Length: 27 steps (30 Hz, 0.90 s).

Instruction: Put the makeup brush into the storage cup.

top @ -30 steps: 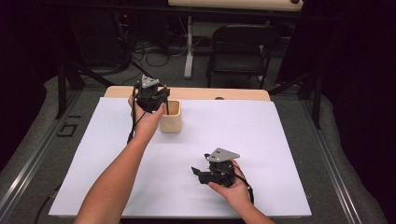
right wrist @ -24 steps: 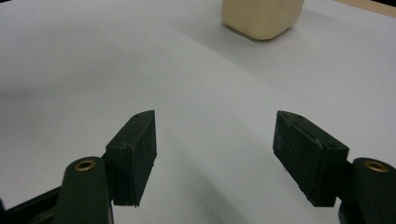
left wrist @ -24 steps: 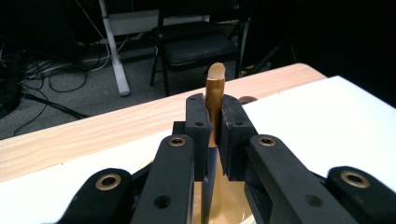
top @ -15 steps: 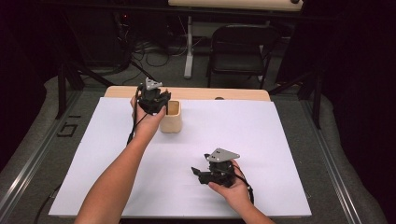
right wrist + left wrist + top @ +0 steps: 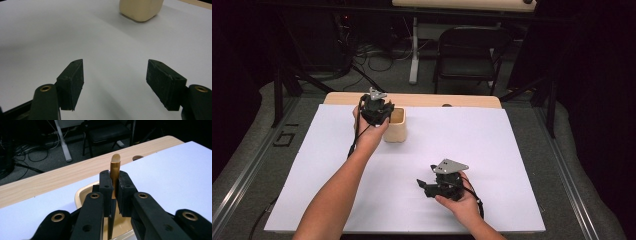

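Note:
My left gripper (image 5: 377,107) is shut on a slim brush-like stick (image 5: 115,167) with a gold barrel, a tan tip and a black lower shaft. It holds the stick upright, and the shaft's lower end reaches down into a cream cup (image 5: 83,192). In the high view the cup (image 5: 396,131) stands at the back of the white sheet, just right of that hand. My right gripper (image 5: 424,184) rests low near the front edge, its jaws open and empty. In the right gripper view the fingertips (image 5: 115,83) frame bare sheet, with the cup (image 5: 141,8) far ahead.
A white sheet (image 5: 492,150) covers most of the table. A strip of bare wood (image 5: 452,101) with a small hole runs along the far edge. Beyond the table are a black folding chair (image 5: 469,52), floor cables and a desk leg.
The left gripper has edged slightly right and down toward the cup with the stick still clamped. The right gripper has stayed put.

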{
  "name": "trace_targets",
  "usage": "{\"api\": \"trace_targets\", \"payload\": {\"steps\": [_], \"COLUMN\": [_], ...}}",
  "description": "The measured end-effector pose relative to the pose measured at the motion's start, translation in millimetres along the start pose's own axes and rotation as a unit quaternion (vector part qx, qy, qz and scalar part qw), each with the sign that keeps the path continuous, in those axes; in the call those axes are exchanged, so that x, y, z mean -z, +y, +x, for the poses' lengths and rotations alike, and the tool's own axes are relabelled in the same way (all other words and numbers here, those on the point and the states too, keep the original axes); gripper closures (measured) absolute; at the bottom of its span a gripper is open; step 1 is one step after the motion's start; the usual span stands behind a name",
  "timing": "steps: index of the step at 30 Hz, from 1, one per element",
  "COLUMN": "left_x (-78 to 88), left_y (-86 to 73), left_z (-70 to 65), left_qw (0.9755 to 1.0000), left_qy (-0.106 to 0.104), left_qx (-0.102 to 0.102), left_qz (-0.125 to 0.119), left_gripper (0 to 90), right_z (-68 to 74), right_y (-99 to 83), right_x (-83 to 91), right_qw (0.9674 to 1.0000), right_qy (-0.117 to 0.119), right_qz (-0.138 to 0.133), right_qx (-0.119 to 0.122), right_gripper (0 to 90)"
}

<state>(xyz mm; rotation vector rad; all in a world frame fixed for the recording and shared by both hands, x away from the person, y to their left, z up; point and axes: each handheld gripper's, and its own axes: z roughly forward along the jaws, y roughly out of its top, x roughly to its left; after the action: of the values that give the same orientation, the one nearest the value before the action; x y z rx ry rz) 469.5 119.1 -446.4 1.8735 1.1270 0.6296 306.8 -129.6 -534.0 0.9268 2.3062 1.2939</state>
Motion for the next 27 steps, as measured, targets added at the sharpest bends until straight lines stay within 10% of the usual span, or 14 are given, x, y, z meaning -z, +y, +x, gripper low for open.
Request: {"api": "trace_targets", "payload": {"steps": [27], "left_x": [-7.5], "left_y": [-12.7], "left_z": [1.4], "left_qw": [0.9999], "left_qy": [0.005], "left_qx": [-0.003], "left_qz": [0.016], "left_gripper": [83.8], "right_z": [0.2], "right_y": [0.0], "right_x": [0.0], "right_qw": [1.0000], "right_qy": [0.000], "right_qz": [0.000], "right_qx": [0.001], "right_gripper": [30.6]}}
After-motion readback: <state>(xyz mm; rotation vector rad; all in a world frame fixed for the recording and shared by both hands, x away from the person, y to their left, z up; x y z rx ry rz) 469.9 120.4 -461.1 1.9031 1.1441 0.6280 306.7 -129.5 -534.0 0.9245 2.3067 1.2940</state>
